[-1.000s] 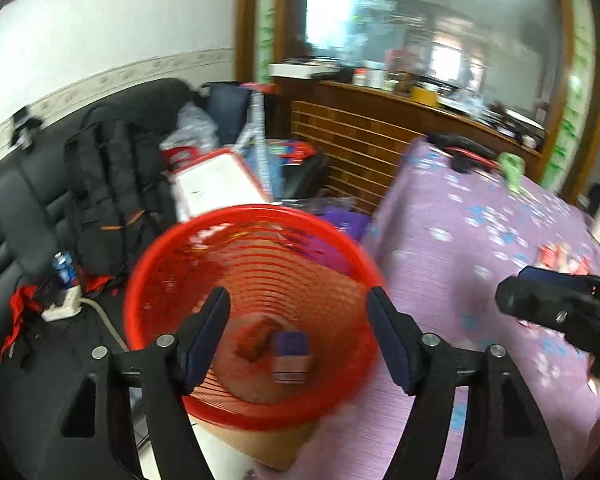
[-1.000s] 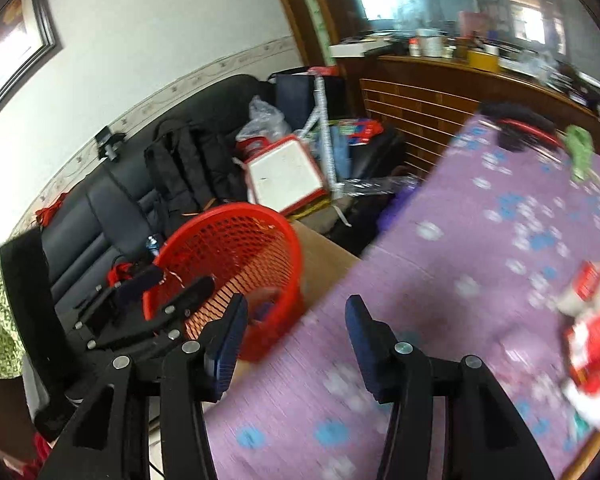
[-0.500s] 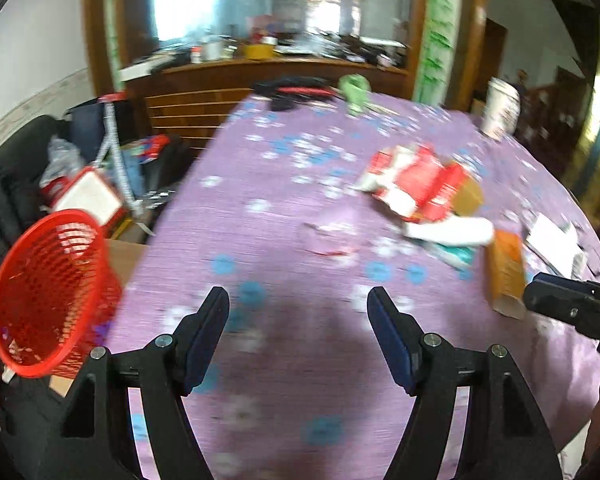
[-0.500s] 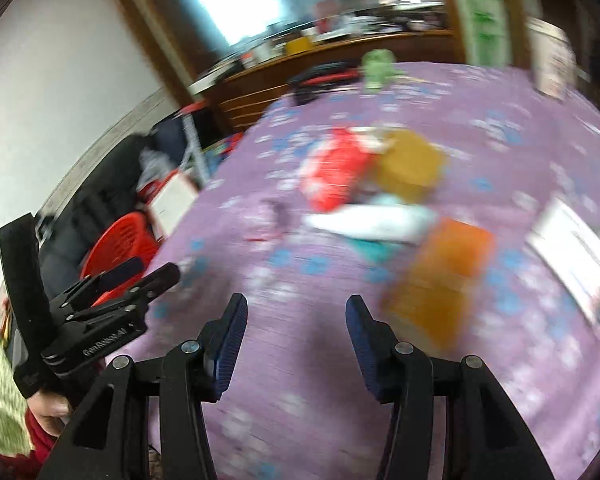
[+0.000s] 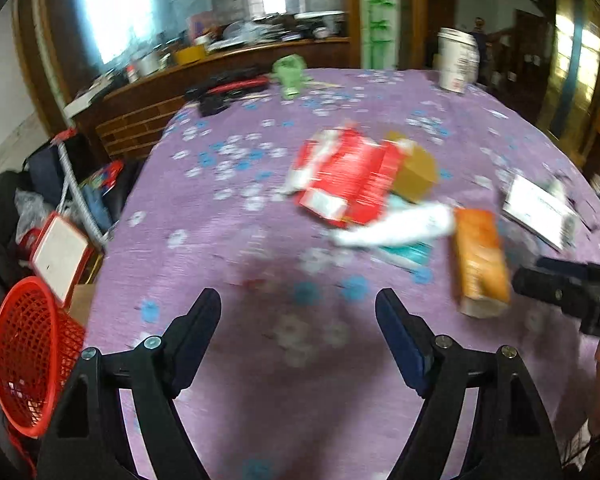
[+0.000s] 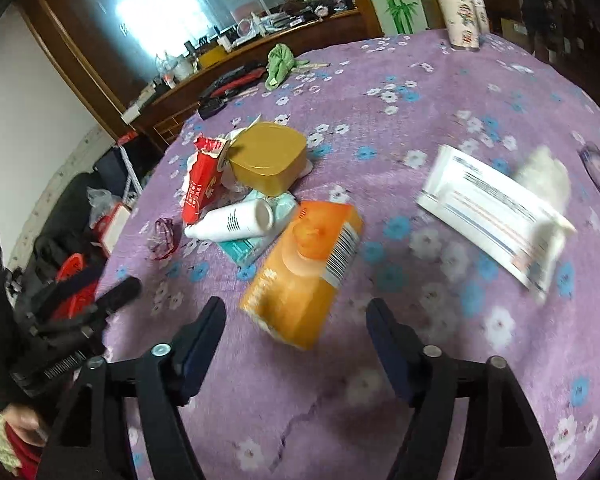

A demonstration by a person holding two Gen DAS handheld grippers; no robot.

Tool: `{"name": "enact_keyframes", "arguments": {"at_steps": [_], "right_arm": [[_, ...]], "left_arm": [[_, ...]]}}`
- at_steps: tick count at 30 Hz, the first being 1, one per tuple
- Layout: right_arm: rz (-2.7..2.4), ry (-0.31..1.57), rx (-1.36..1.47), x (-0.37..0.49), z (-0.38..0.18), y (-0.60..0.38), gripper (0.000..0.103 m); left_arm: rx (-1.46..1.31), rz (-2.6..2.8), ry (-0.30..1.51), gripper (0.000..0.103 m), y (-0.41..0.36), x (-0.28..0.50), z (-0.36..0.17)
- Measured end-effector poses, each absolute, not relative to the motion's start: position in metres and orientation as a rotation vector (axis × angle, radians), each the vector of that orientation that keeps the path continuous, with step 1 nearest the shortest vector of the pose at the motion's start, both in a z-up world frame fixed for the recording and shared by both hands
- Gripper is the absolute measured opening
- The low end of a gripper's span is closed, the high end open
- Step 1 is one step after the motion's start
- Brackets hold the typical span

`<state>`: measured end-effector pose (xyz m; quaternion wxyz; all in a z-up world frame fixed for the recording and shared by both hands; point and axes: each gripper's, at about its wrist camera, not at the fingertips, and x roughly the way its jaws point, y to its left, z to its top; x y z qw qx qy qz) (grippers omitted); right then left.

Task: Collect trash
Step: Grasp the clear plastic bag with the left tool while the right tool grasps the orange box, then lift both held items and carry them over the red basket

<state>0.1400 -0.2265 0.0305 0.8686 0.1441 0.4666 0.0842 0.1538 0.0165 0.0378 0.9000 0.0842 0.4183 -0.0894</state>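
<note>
Trash lies on a purple flowered tablecloth: an orange carton, a white bottle, a red wrapper, a yellow tub, a teal pack and a white box. My right gripper is open and empty, just short of the orange carton. My left gripper is open and empty over bare cloth, with the red wrapper and orange carton ahead to the right. A red mesh basket stands off the table's left edge.
A white paper cup, a green cloth and black items sit at the table's far side. A small crumpled clear wrapper lies left of the bottle. A black sofa with bags is to the left.
Both grippers have swung right, away from the red basket and over the table. The right gripper has closed in on the orange carton. Both stay open.
</note>
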Motion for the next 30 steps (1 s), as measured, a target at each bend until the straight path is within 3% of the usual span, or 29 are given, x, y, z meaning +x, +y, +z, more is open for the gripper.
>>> {"name": "enact_keyframes", "arguments": {"at_steps": [9,13,21,22,23,30], "right_arm": [[0.05,1.021,0.142,0.171,0.005,-0.193,0.081],[0.03,1.007,0.16,0.167,0.004,-0.209,0.06],[0.062,0.987,0.214,0.151,0.006,-0.237,0.055],[0.069,0.987,0.224,0.149,0.006,-0.238,0.055],[0.072,0.986,0.227,0.148,0.006,-0.239,0.055],[0.114,0.964,0.241,0.138,0.011,-0.235,0.055]], "left_arm": [[0.185,-0.166,0.892,0.081,0.055,0.202,0.033],[0.251,-0.21,0.896,0.081,0.036,0.209,0.02],[0.239,-0.164,0.948,0.08,0.031,0.231,-0.004],[0.236,-0.164,0.954,0.071,0.031,0.232,-0.007],[0.232,-0.168,0.967,0.052,0.031,0.233,-0.01],[0.156,-0.154,0.968,0.047,0.035,0.223,-0.012]]}}
